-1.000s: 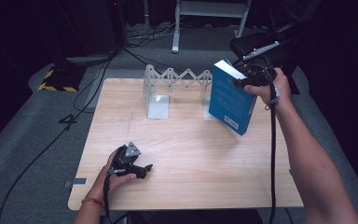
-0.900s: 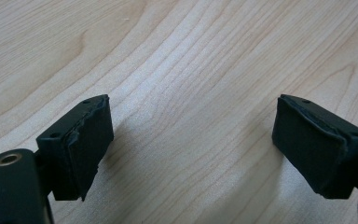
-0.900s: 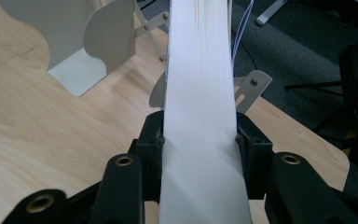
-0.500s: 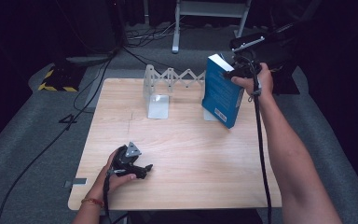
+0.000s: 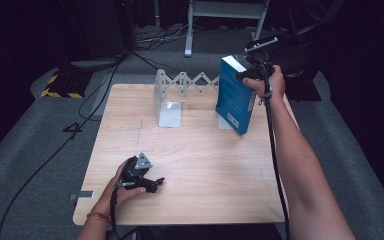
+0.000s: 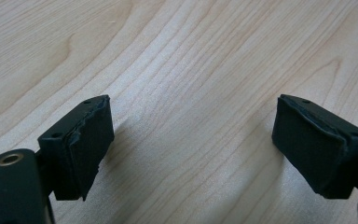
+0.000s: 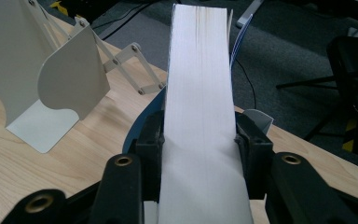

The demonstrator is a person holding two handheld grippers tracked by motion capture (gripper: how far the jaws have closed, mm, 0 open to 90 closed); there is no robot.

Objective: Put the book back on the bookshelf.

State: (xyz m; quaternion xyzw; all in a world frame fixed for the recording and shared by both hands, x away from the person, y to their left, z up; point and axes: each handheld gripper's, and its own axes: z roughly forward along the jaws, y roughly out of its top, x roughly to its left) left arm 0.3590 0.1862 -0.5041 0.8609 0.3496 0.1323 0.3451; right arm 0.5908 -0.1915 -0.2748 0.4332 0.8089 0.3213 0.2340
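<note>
Book (image 5: 234, 95) moved left toward rack (image 5: 176, 94), now more upright, lower corner on table (image 5: 200, 165) by right rack plate | right gripper (image 5: 250, 75) clamped on book's page edge | left gripper (image 5: 152, 183) jaws apart, resting idle on table | judgement: book nearly placed in rack, lowering remains

Blue-covered book (image 5: 234, 97), thick, white page block, pale label patch low on the cover. Stands on end at upper right of centre in the high view, tilted, lower corner down on the wooden table (image 5: 205, 165), top edge leaning toward upper left. Seen edge-on in the right gripper view (image 7: 198, 116): white pages run up the middle of the frame, a sliver of blue cover at each side, clamped from both sides.
</note>
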